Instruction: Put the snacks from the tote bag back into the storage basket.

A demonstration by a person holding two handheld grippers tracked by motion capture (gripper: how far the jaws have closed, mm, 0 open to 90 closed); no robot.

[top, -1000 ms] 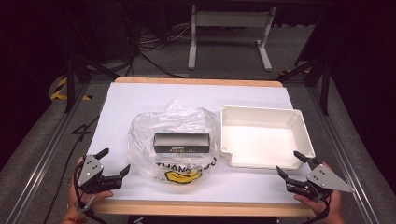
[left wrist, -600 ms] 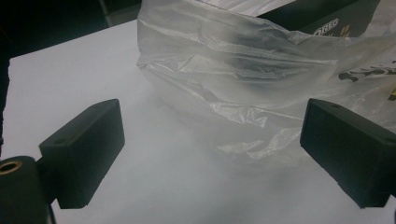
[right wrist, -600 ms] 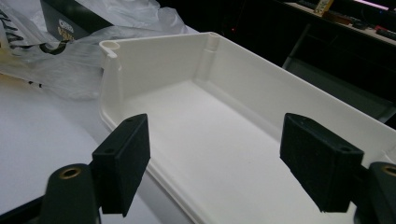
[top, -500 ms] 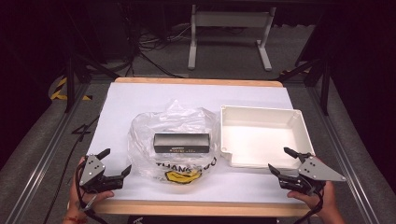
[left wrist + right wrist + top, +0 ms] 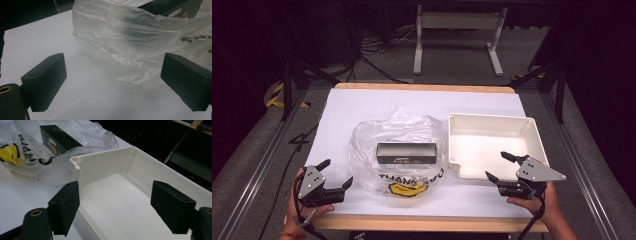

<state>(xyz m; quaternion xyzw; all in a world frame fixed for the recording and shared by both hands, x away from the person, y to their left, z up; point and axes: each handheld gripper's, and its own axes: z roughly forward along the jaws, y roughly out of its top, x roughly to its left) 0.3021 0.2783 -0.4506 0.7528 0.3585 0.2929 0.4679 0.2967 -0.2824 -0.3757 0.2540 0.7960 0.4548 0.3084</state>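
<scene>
The desk [image 5: 362, 107] carries, from largest to smallest, a white tray [image 5: 532, 131] toward its right edge, a clear plastic bag [image 5: 404, 127] at the middle, and a dark box [image 5: 406, 152] lying flat inside the bag.

The likeliest trouble is the film itself. It is thin, loose and crumpled, so a pinch on it may gather only 1 layer and slide off, or drag the whole bag across the desk with the box still inside. The box could also snag in the folds on its way out. The tray stands just beside the bag, so a sideways tug may knock it.

The left hand-held gripper [image 5: 334, 176] sits by the front-left corner of the desk, jaws spread wide, the bag's near-left edge just ahead of them and untouched. The right hand-held gripper [image 5: 501, 166] is at the tray's front edge, jaws also wide apart and holding nothing; bag and box lie off to its left, well clear.
</scene>
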